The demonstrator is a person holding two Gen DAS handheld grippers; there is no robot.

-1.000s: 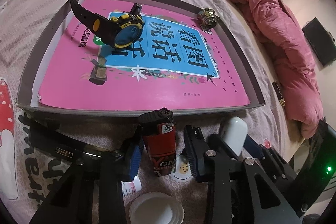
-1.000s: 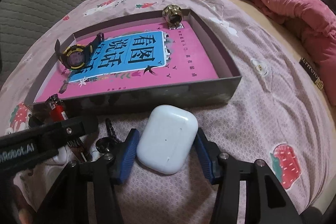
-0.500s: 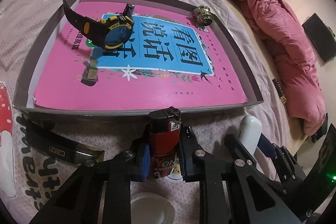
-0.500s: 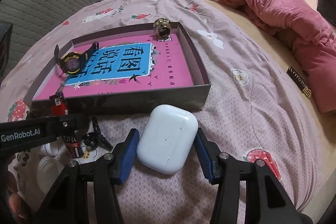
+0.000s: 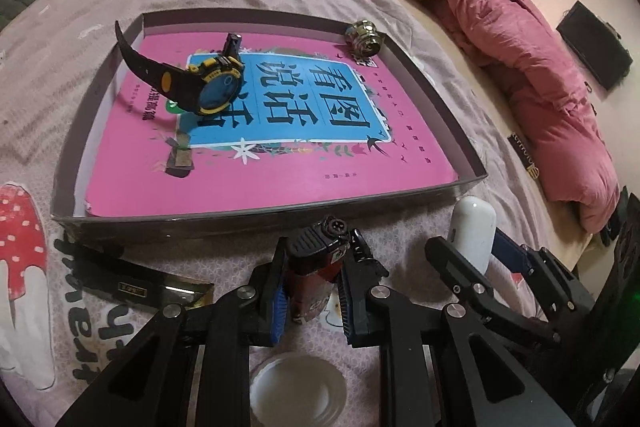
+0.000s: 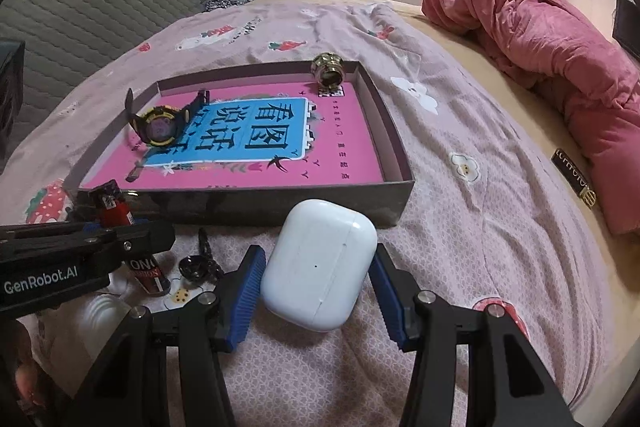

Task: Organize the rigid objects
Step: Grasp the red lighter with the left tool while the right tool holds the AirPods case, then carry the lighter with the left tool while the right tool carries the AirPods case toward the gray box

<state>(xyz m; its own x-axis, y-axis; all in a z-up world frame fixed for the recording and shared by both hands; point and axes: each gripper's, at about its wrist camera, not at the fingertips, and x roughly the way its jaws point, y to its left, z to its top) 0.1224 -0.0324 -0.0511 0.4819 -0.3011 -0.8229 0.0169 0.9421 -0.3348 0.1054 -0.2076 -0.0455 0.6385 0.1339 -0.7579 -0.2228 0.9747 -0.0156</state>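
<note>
My left gripper (image 5: 314, 293) is shut on a red lighter (image 5: 314, 267) and holds it just before the near wall of a shallow grey box (image 5: 256, 221). My right gripper (image 6: 318, 285) is shut on a white earbud case (image 6: 318, 265), lifted in front of the box (image 6: 244, 205). The box holds a pink book (image 5: 280, 163), a black-and-yellow watch (image 5: 200, 83) at its back left and a brass knob (image 5: 363, 39) at its back right. The lighter also shows in the right wrist view (image 6: 116, 211).
A black-and-gold bar (image 5: 132, 283) lies on the bedsheet at the left, a white round lid (image 5: 298, 389) under my left gripper, and a small dark metal piece (image 6: 200, 265) between the grippers. A pink duvet (image 6: 540, 47) is piled at the right.
My left gripper closed on the red lighter and lifted it upright. My right gripper rose with the white case, and the box now sits lower and farther in both views.
</note>
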